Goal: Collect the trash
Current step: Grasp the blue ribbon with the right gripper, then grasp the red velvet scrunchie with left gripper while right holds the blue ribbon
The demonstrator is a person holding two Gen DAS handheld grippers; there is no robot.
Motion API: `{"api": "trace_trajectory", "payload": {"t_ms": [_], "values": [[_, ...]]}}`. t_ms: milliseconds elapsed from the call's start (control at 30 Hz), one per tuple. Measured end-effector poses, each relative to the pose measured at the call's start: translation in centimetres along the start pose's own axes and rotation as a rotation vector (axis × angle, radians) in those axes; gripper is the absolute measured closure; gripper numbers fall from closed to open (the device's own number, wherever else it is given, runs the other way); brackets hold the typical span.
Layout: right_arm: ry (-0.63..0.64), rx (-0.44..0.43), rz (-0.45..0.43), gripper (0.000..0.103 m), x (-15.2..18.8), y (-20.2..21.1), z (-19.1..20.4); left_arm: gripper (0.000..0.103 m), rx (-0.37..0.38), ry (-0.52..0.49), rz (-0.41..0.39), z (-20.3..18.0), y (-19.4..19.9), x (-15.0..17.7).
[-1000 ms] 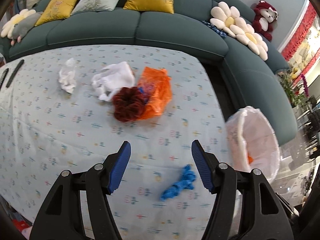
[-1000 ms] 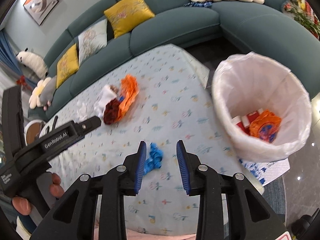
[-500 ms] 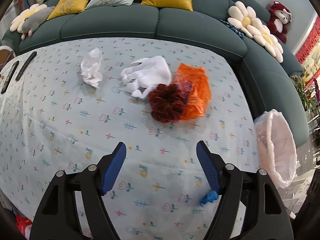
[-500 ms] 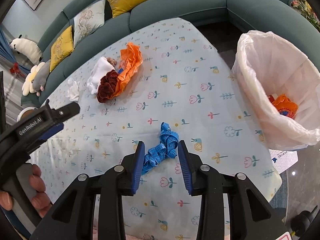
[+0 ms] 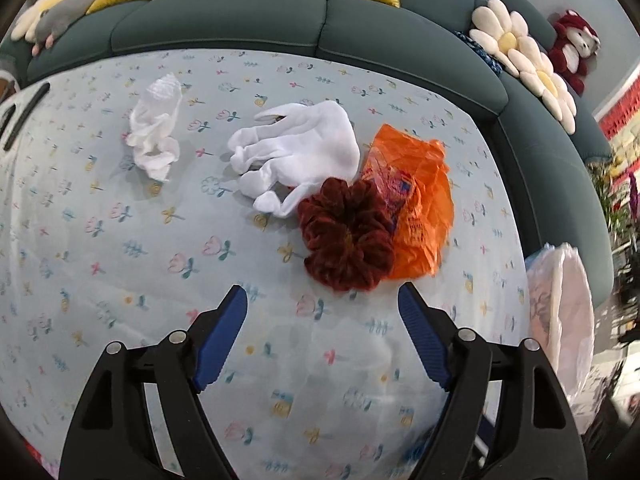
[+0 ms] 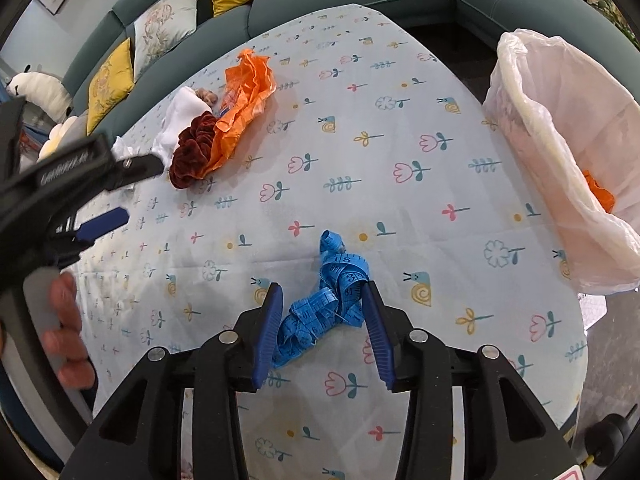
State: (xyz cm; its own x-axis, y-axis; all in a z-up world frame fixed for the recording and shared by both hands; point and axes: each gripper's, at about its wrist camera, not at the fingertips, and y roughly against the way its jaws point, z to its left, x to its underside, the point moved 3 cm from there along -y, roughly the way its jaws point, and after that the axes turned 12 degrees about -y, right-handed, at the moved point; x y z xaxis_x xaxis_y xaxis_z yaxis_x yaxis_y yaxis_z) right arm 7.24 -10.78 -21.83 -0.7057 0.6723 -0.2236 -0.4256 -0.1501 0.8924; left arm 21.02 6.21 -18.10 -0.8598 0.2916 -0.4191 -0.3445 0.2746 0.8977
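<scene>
Blue measuring tape (image 6: 326,304), crumpled into a loose heap, lies on the flowered cloth of the surface (image 6: 400,200) between the blue pads of the right tool (image 6: 322,312); its long axis runs from the lower left by the left pad up and right past the right pad, one looped end pointing away toward the sofa. The right tool's jaws have just been opening and stand partly apart around the tape, with no clear squeeze on it. To the right, off the surface's edge, stands a bin lined with a pale plastic bag (image 6: 560,128), an orange scrap showing inside. The left tool (image 5: 322,320) hovers with its jaws wide, having just been opening, nothing between them. Just beyond its tips lies a dark red scrunchie (image 5: 348,236), resting against an orange plastic wrapper (image 5: 416,200); a white glove (image 5: 300,152) touches both, fingers pointing left. Farther left, apart, sits a crumpled white tissue (image 5: 156,132). Behind everything curves a dark green sofa (image 5: 240,28).
</scene>
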Motion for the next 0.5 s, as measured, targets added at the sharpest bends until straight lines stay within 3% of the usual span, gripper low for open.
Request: {"api": "trace_trajectory", "payload": {"t_ms": [233,333,400,500], "values": [[-0.006,0.006,0.000,0.065,-0.2,-0.9,-0.1,0.033,0.023,0.048,0.017,0.9,-2.5,-1.3],[0.001,0.011,-0.007,0.074,-0.3,-1.1,0.2,0.048,0.058,0.066,0.030,1.3,-3.4,-1.5],[0.001,0.008,-0.011,0.078,-0.3,-1.1,0.3,0.075,0.084,0.066,0.032,1.2,-3.8,-1.5],[0.002,-0.004,-0.014,0.084,-0.4,-0.8,0.6,0.088,0.101,0.059,0.020,1.0,-3.6,-1.2]]}}
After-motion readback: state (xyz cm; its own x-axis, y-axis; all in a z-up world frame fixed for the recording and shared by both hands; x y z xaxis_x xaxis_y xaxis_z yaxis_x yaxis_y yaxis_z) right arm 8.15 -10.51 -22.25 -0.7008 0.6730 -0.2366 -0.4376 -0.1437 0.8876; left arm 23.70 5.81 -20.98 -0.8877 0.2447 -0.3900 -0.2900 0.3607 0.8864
